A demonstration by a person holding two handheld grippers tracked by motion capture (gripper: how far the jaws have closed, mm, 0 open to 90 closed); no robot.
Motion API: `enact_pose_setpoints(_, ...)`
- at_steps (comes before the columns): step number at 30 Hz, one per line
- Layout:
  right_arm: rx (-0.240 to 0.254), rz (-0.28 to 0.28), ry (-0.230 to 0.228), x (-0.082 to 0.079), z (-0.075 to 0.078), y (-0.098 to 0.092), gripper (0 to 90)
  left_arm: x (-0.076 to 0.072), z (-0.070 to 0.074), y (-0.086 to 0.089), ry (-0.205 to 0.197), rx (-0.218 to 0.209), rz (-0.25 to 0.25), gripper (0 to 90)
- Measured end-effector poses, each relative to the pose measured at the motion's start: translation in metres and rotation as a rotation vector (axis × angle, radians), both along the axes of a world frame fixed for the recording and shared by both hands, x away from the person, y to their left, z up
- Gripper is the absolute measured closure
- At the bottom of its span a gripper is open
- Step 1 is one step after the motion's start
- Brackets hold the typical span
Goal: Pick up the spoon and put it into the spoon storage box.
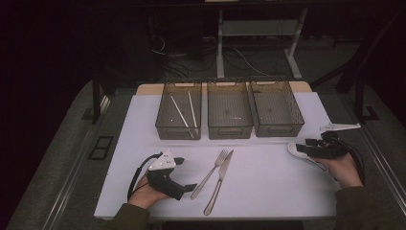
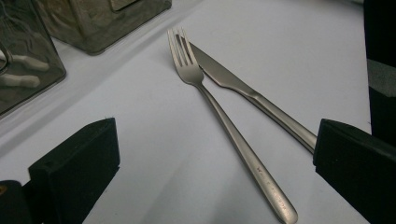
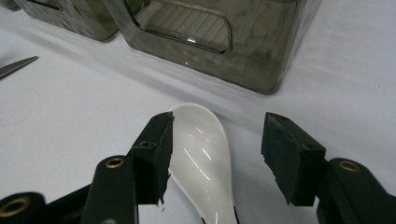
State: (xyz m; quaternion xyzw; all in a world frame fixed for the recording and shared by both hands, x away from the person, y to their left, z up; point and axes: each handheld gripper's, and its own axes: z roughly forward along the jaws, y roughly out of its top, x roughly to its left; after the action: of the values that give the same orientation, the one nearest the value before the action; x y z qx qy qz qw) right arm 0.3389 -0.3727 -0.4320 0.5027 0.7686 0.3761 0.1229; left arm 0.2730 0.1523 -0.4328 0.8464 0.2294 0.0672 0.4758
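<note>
A white ceramic spoon (image 1: 294,149) lies on the white table mat at the right, in front of the right bin. My right gripper (image 1: 300,147) is low over it and open. In the right gripper view the spoon's bowl (image 3: 201,149) lies between the jaws of my right gripper (image 3: 219,123): the left pad is right beside its edge and the right pad stands clear. A steel fork (image 1: 210,171) and knife (image 1: 219,182) lie side by side at the front centre. My left gripper (image 1: 186,174) rests open just left of them, facing the fork (image 2: 224,121) and knife (image 2: 233,84).
Three smoky clear bins stand in a row at the back of the mat. The left bin (image 1: 174,132) holds two pale chopsticks (image 1: 182,112). Nothing shows inside the middle bin (image 1: 230,132) or the right bin (image 1: 280,129). The mat's front edge runs just past the knife handle.
</note>
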Motion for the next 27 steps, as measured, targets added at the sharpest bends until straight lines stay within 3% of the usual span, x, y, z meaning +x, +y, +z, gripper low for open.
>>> enact_pose_setpoints(7,0.004,0.018,0.028,0.002,-0.006,0.001,45.9,0.0,0.0,0.0,-0.001,0.004,-0.002,0.0)
enact_pose_setpoints(15,-0.024,0.035,0.055,0.003,-0.011,0.004,48.3,0.0,0.0,0.0,0.0,0.007,-0.002,0.0)
enact_pose_setpoints(27,-0.071,0.09,0.062,0.002,-0.011,0.012,57.4,0.0,0.0,0.0,-0.001,0.004,0.001,0.0)
